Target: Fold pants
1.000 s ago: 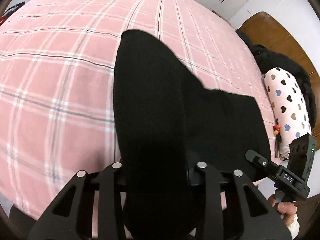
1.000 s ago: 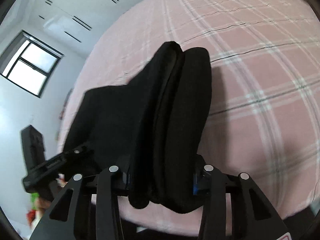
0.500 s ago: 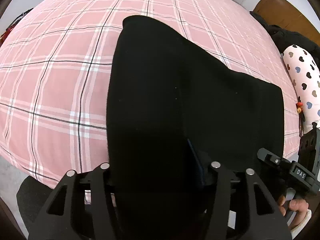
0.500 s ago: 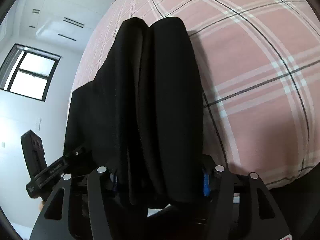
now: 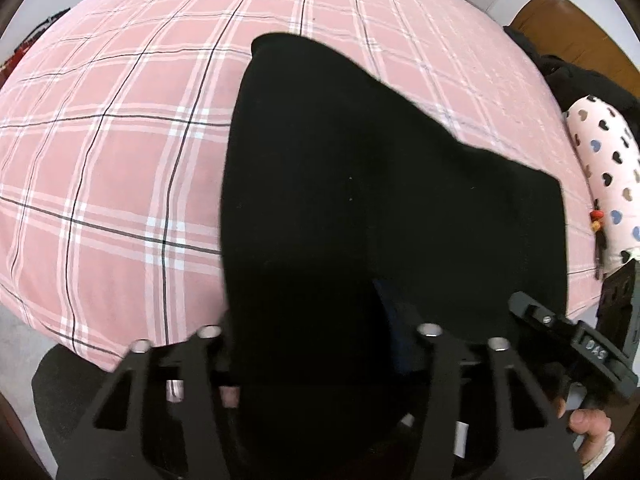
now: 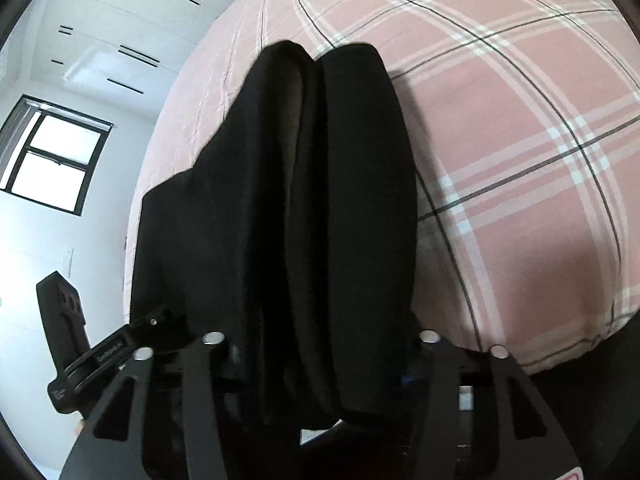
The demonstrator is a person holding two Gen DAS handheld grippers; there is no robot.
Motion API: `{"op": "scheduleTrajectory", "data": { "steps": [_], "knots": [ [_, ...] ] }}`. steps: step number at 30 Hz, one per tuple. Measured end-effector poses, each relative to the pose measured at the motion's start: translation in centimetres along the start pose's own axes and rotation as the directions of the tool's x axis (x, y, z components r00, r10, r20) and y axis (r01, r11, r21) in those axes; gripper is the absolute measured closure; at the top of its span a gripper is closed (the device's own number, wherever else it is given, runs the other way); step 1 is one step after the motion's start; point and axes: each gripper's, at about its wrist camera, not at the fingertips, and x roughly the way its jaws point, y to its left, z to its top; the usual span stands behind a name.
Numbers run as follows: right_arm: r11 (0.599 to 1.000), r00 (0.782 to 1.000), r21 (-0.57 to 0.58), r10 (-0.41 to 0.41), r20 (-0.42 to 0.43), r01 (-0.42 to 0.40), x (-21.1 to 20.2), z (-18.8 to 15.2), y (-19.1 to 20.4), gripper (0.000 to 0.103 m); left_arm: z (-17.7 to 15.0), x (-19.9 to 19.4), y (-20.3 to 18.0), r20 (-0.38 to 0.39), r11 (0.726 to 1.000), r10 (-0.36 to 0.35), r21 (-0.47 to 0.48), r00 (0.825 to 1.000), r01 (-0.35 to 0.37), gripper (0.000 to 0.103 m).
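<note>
The black pants (image 5: pixel 360 184) are stretched between both grippers above the pink plaid bed (image 5: pixel 120 140), their far end resting on it. My left gripper (image 5: pixel 316 344) is shut on the near end of the pants; the cloth hides its fingertips. My right gripper (image 6: pixel 320 352) is shut on several bunched layers of the pants (image 6: pixel 320 200), which drape over its fingers. The right gripper shows at the lower right of the left wrist view (image 5: pixel 576 352), the left gripper at the lower left of the right wrist view (image 6: pixel 104 356).
A white pillow with heart print (image 5: pixel 604 168) and dark clothes (image 5: pixel 576 76) lie at the bed's right side by a wooden headboard (image 5: pixel 568 20). White wardrobe doors (image 6: pixel 100 32) and a window (image 6: pixel 52 156) are beyond the bed. The bed's near edge (image 6: pixel 560 356) is just under the grippers.
Both grippers have pulled back toward the bed's near edge with the pants, tilting down over the bed. The pants hang broader and more spread between them.
</note>
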Motion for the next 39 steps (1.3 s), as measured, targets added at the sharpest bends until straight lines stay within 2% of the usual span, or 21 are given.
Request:
{"op": "scheduleTrajectory", "data": {
  "steps": [2, 6, 14, 18, 24, 29, 33, 35, 36, 38, 39],
  "knots": [
    [1.0, 1.0, -0.03, -0.001, 0.011, 0.001, -1.0, -0.1, 1.1, 0.062, 0.6, -1.4, 0.5, 0.002, 1.0, -0.027, -0.014, 1.0, 0.027, 0.068],
    [0.995, 0.999, -0.089, 0.049, 0.009, -0.048, -3.7, -0.6, 3.5, 0.063, 0.3, -4.0, 1.2, 0.011, 0.997, -0.069, -0.041, 0.998, 0.07, 0.07],
    [0.961, 0.995, -0.264, 0.095, 0.019, -0.087, -11.1, -4.8, 7.4, 0.063, -3.1, -11.9, -0.3, 0.08, 0.996, -0.073, 0.051, 0.994, 0.069, 0.07],
    [0.944, 0.99, -0.314, 0.13, 0.057, -0.105, -14.9, -6.0, 9.1, 0.063, -5.2, -16.3, -1.6, 0.138, 0.992, -0.081, 0.11, 0.987, 0.066, 0.07],
    [0.911, 0.968, -0.393, 0.202, 0.15, -0.129, -21.2, -5.4, 11.7, 0.063, -5.1, -22.7, -3.8, 0.239, 0.983, -0.124, 0.162, 0.963, 0.087, 0.07],
    [0.879, 0.932, -0.455, 0.274, 0.239, -0.141, -25.8, -3.6, 13.8, 0.063, -4.1, -28.0, -5.9, 0.34, 0.971, -0.175, 0.217, 0.924, 0.104, 0.07],
    [0.844, 0.886, -0.519, 0.335, 0.319, -0.133, -29.2, -1.8, 16.0, 0.063, -2.9, -32.0, -7.4, 0.43, 0.958, -0.217, 0.265, 0.876, 0.107, 0.07],
    [0.828, 0.862, -0.546, 0.364, 0.352, -0.126, -30.5, -0.8, 17.1, 0.063, -1.9, -34.0, -8.3, 0.489, 0.952, -0.24, 0.289, 0.838, 0.104, 0.069],
    [0.818, 0.844, -0.563, 0.382, 0.376, -0.12, -31.3, -0.2, 17.8, 0.063, -1.5, -34.8, -8.7, 0.51, 0.949, -0.248, 0.298, 0.823, 0.101, 0.069],
    [0.801, 0.817, -0.588, 0.411, 0.404, -0.111, -32.5, 0.8, 18.8, 0.063, -0.2, -36.5, -9.3, 0.561, 0.944, -0.272, 0.313, 0.782, 0.104, 0.069],
    [0.79, 0.798, -0.604, 0.43, 0.422, -0.107, -33.2, 1.4, 19.5, 0.063, 0.2, -37.1, -9.5, 0.577, 0.943, -0.278, 0.318, 0.768, 0.102, 0.069]
  ]
}}
